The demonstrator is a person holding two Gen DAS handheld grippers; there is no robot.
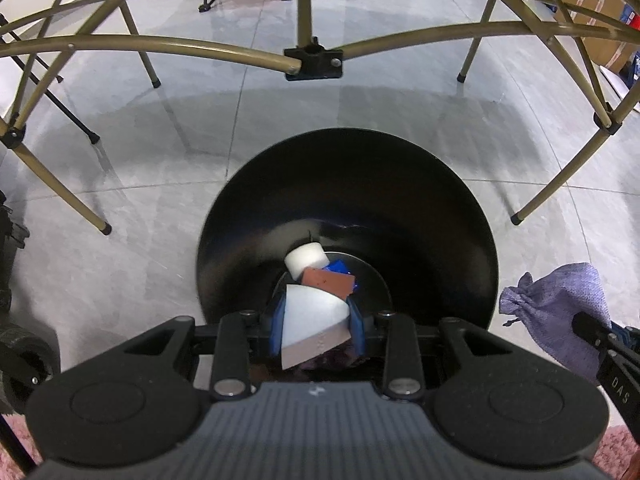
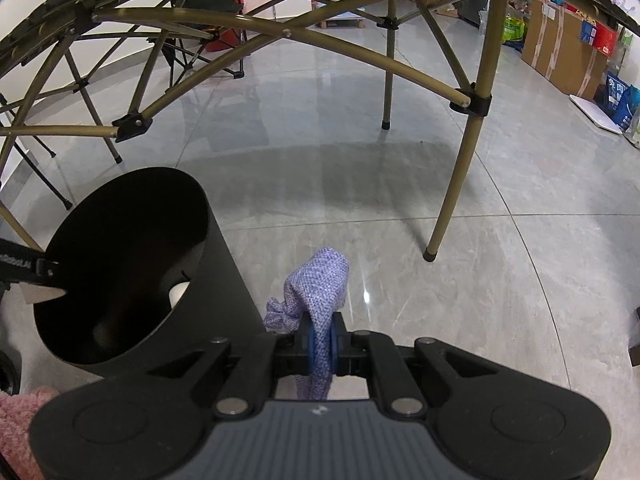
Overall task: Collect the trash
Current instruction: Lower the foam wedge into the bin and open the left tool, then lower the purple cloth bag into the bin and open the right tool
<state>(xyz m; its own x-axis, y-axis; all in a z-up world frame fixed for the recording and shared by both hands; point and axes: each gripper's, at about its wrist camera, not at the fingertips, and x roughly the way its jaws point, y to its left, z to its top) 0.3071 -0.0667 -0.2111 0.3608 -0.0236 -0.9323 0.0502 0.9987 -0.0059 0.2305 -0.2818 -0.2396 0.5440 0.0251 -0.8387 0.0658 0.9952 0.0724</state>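
Note:
My left gripper is shut on a white foam wedge and holds it over the mouth of the black round bin. Inside the bin lie a white foam block, a brown piece and something blue. My right gripper is shut on a purple cloth pouch, held above the floor just right of the bin. The pouch also shows at the right edge of the left wrist view. The left gripper's tip reaches over the bin's rim.
Grey tiled floor all around. Gold folding table legs stand around and behind the bin, with cross bars overhead. Cardboard boxes and bags line the far right wall. A pink rug lies at the lower left.

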